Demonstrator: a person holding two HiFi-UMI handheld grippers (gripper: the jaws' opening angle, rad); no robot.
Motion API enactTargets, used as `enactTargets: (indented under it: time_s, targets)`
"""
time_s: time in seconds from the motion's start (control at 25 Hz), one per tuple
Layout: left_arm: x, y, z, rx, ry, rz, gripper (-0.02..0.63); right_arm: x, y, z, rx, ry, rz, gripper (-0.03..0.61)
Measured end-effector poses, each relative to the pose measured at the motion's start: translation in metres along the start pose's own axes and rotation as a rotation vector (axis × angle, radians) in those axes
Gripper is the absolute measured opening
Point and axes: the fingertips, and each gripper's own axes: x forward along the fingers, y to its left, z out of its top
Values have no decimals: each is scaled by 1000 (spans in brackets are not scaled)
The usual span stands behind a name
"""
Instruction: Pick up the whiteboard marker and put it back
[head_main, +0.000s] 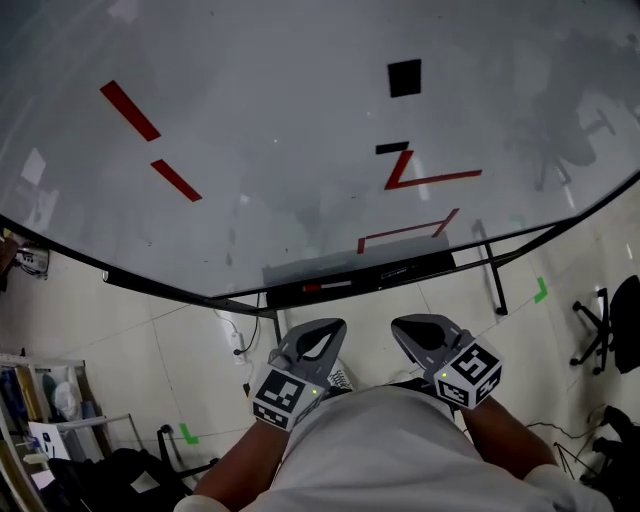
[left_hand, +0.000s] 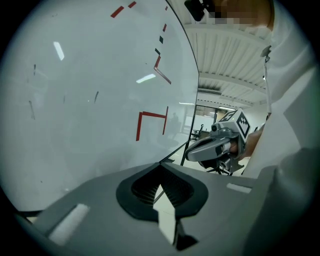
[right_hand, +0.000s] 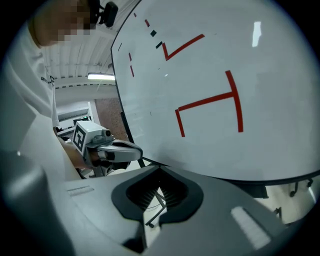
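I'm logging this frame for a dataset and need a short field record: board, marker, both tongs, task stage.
board: whiteboard with red strokes and black patches
ledge: dark ledge along the board's lower edge
marker: dark stick with a red band lying on the ledge, likely the marker
left tongs: shut, empty, low by the body
right tongs: shut, empty, beside the left, apart
task stage: not begun

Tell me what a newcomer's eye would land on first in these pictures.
The big white whiteboard fills the upper head view. It is scattered with red strokes and a black square, and a dark tray runs along its lower edge. Below it, the grey left tongs and grey right tongs, each bearing a square-marker cube, point towards the board side by side, both shut and holding nothing.
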Motion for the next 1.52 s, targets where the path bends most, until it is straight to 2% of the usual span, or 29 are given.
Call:
enactTargets:
  time_s: [0.2,0.4,0.8,1.0,1.16,1.24,1.32,1.52]
  targets:
    - [-4,19,0,12,-4,-41,17,18,-1,12,-17,6,-58,2]
    - [4,25,5,-8,-12,-48,17,22,-13,14,-37,32,-67,2]
    - [25,26,9,-43,-18,7,17,29,-29,14,-91,86,32,2]
    - [30,28,8,-48,-19,37,17,29,-34,8,-137,106,51,2]
    - [33,25,4,-60,-7,43,17,29,-44,2,-222,142,37,2]
    - [33,25,2,-61,-2,47,17,31,-51,-3,-264,171,26,34]
    - [33,26,2,-56,-3,57,17,34,-58,-8,-311,202,15,34]
    - [33,25,-1,-69,-1,66,17,43,-77,-20,-516,302,-50,47]
